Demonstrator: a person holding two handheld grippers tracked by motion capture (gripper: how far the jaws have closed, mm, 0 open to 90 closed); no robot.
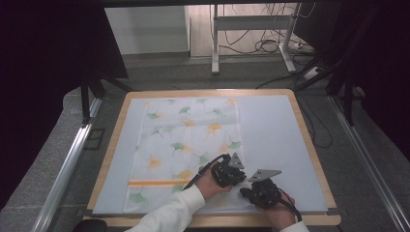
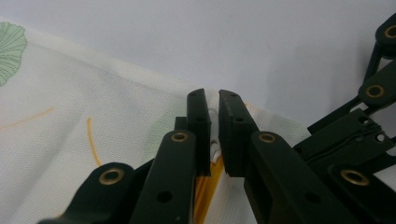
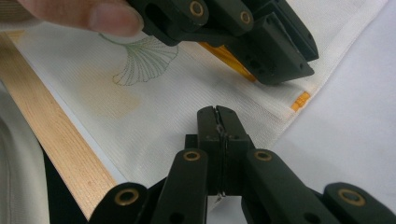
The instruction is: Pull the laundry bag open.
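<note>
Right gripper (image 3: 218, 122) nearest, jaws pinched on near right corner of cloth (image 1: 183, 145), apparently a thin fold. Left gripper (image 2: 215, 121) just beyond, clamped on same right edge near orange stripe (image 1: 154, 182). Cloth long axis runs away toward far table (image 1: 300, 116) edge.

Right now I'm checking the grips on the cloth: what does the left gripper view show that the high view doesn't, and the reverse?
The left gripper view shows the left gripper with its jaws pinching a raised fold at the cloth edge, beside the orange stripe. The high view shows the whole cloth, the wooden-edged table, the floor beyond, and the right gripper at the near corner. Both show the leaf-printed cloth on the pale surface.
</note>
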